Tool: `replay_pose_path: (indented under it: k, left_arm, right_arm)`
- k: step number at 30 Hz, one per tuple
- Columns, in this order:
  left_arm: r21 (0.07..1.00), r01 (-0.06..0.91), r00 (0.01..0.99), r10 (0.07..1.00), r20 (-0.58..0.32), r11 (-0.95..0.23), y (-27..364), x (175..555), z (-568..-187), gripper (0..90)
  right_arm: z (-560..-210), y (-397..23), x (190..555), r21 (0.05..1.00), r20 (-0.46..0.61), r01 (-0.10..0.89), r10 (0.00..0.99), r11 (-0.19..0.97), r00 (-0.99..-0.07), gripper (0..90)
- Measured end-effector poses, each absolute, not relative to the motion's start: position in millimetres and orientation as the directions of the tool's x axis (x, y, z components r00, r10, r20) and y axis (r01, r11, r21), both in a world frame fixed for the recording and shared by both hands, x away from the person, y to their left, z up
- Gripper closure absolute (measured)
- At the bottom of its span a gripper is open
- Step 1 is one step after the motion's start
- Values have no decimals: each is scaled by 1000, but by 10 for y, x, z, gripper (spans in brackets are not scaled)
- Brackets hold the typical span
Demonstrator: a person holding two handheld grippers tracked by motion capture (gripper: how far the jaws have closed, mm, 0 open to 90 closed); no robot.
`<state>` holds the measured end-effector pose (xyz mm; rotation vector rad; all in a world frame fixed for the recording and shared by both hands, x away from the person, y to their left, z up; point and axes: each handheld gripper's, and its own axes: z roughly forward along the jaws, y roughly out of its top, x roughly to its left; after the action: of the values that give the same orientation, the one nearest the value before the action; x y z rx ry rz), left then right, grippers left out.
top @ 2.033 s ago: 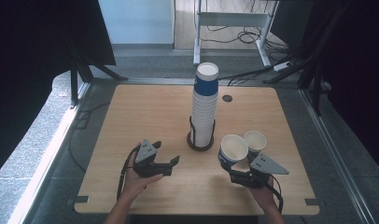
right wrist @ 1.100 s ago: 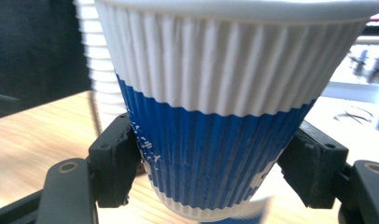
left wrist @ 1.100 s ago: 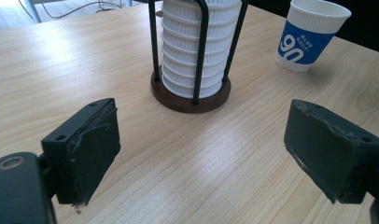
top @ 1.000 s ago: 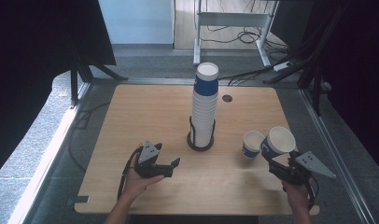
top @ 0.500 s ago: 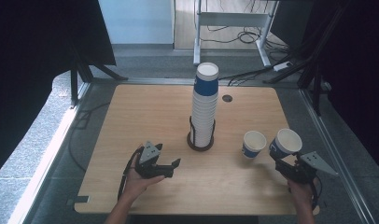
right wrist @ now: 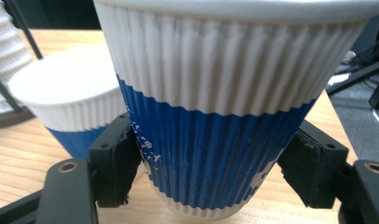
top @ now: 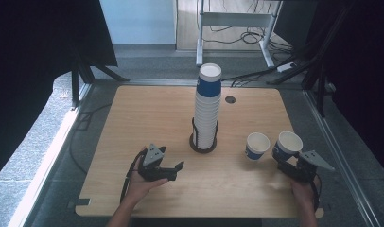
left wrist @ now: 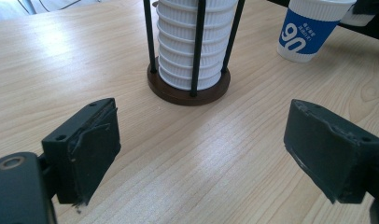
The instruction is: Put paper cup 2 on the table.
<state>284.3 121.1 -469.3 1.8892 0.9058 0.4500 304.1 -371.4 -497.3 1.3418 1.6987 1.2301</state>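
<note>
A tall stack of blue-and-white paper cups (top: 207, 111) stands in a dark wire holder (top: 203, 144) at the table's middle. One loose cup (top: 257, 145) stands upright to its right. My right gripper (top: 285, 160) is shut on another ribbed cup (right wrist: 225, 116) near the table's right edge, pads pressing both sides. That cup (top: 288, 144) is upright and its base is close to the wood; I cannot tell if it touches. My left gripper (top: 177, 171) rests front left of the holder, open and empty. Its jaws (left wrist: 211, 144) face the stack (left wrist: 190, 46).
The wooden table (top: 147, 113) has a round cable hole (top: 230, 100) behind the stack. Black frame legs and cables lie beyond the far edge. The standing cup (right wrist: 71, 102) sits just left of the held one. Bare wood stretches on the left half.
My right gripper has carried its cup rightward away from the standing cup and lowered it toward the table. The left gripper has stayed put.
</note>
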Motion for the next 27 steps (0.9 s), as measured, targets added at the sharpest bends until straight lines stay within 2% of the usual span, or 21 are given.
replay_pose_path:
  k: [11,27]
  left_arm:
    - [877,401,656,751,-72,-266,1204,2842,-4698,108]
    - [876,401,657,750,-70,-269,1199,2841,-4701,108]
  right_arm:
    - [-5084,-3699,3181,883,44,463,970,74,-239,270]
    - [-5118,-3678,3250,842,25,531,977,93,-212,266]
